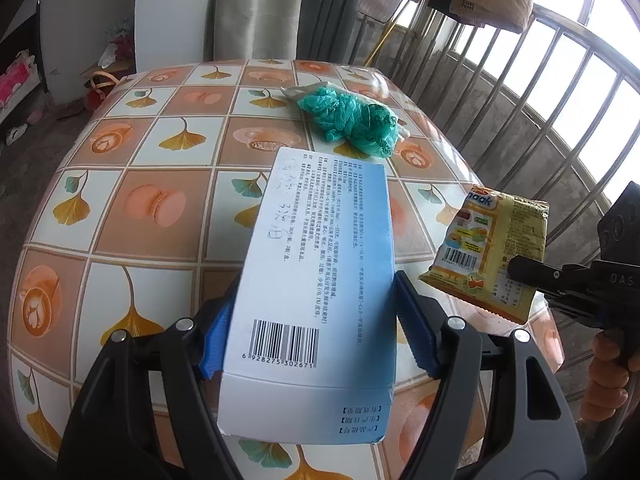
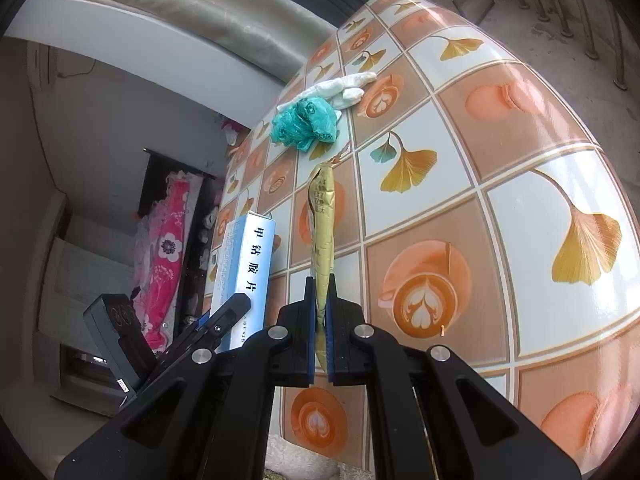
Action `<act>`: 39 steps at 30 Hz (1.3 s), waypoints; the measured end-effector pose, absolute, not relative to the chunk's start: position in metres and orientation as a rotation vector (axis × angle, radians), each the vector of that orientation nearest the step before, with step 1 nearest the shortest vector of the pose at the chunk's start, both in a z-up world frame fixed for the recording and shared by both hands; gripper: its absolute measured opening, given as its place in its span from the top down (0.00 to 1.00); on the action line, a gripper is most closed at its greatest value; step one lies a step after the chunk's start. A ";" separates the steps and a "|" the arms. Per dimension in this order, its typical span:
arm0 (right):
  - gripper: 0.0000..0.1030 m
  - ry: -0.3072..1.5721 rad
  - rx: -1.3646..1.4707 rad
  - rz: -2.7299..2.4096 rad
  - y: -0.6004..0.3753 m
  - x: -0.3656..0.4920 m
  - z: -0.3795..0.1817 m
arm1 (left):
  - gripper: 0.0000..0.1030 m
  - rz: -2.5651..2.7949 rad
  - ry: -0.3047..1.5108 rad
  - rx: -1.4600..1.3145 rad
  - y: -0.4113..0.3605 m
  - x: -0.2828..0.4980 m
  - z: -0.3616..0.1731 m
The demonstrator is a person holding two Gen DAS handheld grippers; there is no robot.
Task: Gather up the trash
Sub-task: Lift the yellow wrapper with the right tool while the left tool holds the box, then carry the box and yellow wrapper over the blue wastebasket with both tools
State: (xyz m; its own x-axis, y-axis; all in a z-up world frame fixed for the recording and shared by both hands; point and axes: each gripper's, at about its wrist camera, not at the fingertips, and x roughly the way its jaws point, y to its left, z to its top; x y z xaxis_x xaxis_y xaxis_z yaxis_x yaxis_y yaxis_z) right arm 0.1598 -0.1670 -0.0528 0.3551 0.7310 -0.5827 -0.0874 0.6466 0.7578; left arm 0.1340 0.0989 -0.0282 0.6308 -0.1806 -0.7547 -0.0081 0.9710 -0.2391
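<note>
My left gripper [image 1: 316, 320] is shut on a blue and white medicine box [image 1: 316, 264] and holds it above the table. My right gripper [image 2: 319, 300] is shut on a yellow snack wrapper [image 2: 322, 232], seen edge-on above the table; in the left wrist view the wrapper [image 1: 492, 240] hangs to the right of the box, pinched by the right gripper [image 1: 528, 276]. The box [image 2: 244, 264] and the left gripper [image 2: 224, 320] show at lower left in the right wrist view. A crumpled green plastic bag [image 1: 352, 120] with white tissue [image 2: 340, 88] lies on the far part of the table; the bag [image 2: 304, 122] lies beyond the wrapper.
The table [image 1: 160, 208] wears a glossy cloth with orange and white squares. A metal railing [image 1: 560, 92] runs along the right side. A grey curtain [image 1: 256, 8] and a white wall stand behind the table. Clutter lies on the floor [image 1: 24, 92] at the left.
</note>
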 end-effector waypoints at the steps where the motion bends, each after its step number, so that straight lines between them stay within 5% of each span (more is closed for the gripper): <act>1: 0.96 1.084 0.703 0.591 -0.168 0.159 -0.052 | 0.34 -0.098 0.880 -0.226 0.098 0.133 -0.026; 21: 0.96 0.947 0.805 0.584 -0.234 0.122 -0.029 | 0.34 -0.108 0.786 -0.102 0.058 0.109 0.020; 39: 0.96 0.697 0.951 0.240 -0.393 0.040 -0.014 | 0.34 -0.497 0.827 -0.041 -0.076 0.125 0.046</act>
State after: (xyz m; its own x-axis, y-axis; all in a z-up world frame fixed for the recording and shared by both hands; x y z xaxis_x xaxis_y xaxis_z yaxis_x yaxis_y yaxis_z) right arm 0.0403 -0.3926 -0.0143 0.7598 0.4790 -0.4396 0.1075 0.5743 0.8116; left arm 0.1247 -0.0765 0.0458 0.5698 -0.4394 -0.6945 0.4078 0.8848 -0.2253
